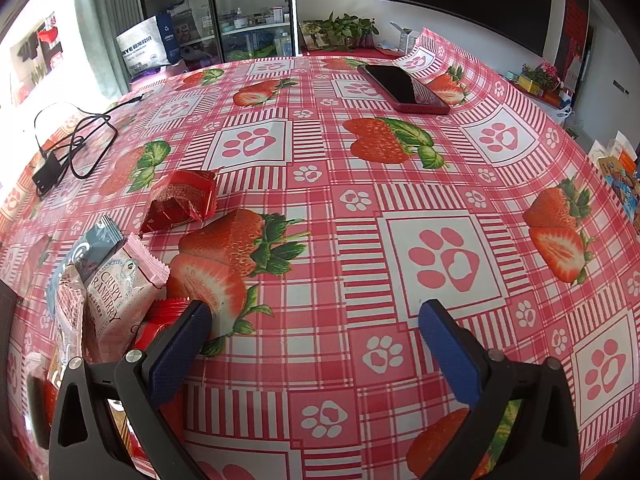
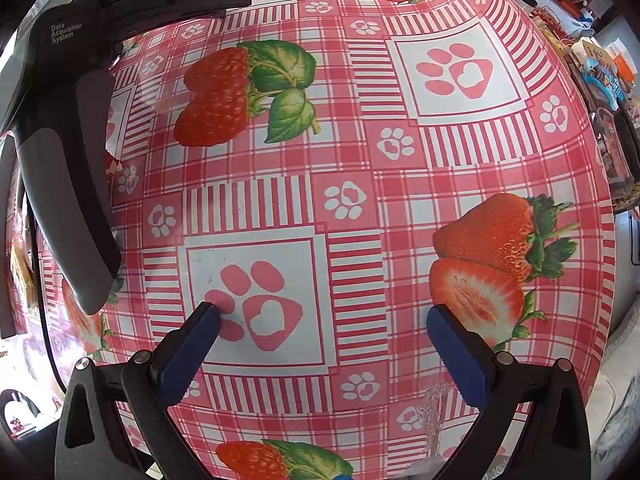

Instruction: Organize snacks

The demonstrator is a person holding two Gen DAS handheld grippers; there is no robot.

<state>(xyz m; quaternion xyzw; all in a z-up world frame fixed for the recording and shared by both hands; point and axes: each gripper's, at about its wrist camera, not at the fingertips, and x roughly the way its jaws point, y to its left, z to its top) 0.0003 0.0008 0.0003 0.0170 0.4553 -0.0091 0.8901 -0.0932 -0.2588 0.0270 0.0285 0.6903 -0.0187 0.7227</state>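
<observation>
two grippers were both wide open and holding nothing when i checked. my left gripper [image 1: 316,316] hovered over the tablecloth [image 1: 400,184], low in the left wrist frame, and the snacks sat at its lower left: a pink crispy cranberry packet [image 1: 116,292] leaning in a loose cluster with a grey-blue packet [image 1: 94,246], and a red packet [image 1: 182,200] lying apart, higher up toward the left of centre. my right gripper [image 2: 322,320] faced only bare cloth (no snack in its view at all). i judged the main risk was the left finger [image 1: 180,344], already just beside the cluster: a sideways reach could shove the leaning packets over or pinch two at once. the black cable [image 1: 80,140] at the upper left and the phone [image 1: 404,88] near the top could also be snagged by a careless sweep.
</observation>
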